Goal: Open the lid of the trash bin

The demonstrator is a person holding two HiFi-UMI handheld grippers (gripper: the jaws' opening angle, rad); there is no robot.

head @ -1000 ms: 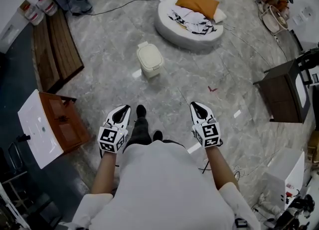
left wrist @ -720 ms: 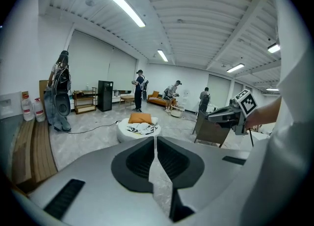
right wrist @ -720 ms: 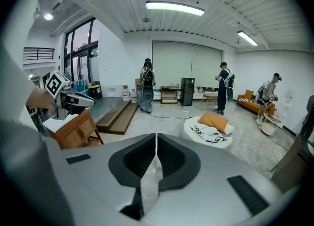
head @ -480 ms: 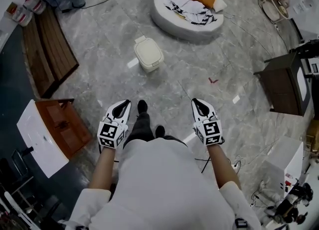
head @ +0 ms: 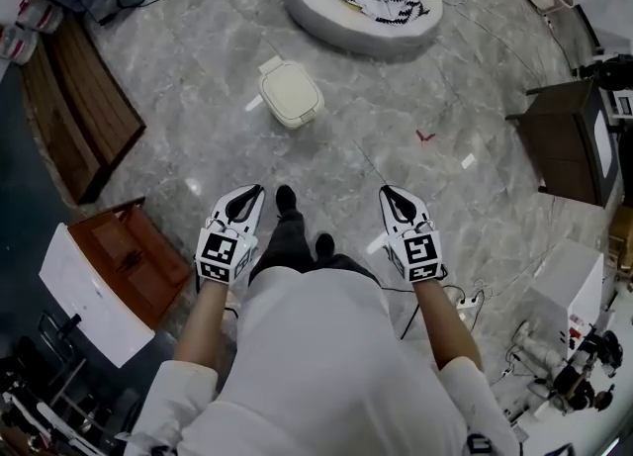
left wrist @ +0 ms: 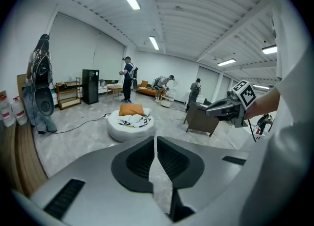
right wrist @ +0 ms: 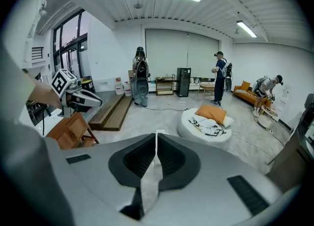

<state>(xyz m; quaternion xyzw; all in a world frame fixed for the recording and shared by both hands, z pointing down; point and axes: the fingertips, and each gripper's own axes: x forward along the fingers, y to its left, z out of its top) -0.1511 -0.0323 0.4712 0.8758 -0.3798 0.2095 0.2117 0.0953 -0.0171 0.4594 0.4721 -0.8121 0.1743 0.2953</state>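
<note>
Two empty claws, jaws pressed together: my left gripper (head: 253, 191) and right gripper (head: 389, 193). Marble floor (head: 198, 128) lies between them and the closed cream trash bin (head: 290, 93), near a round cushion (head: 361, 11).

The right gripper (right wrist: 156, 140) sits at 6 o'clock, its jaws pressed together with nothing between them. Just above the tips peeks a small pale shape, possibly the trash bin (right wrist: 161, 132). At 9 o'clock the left gripper (right wrist: 97, 102) hovers above a brown wooden cabinet (right wrist: 71, 131). A round white cushion (right wrist: 203, 126) lies at 4 o'clock.
</note>
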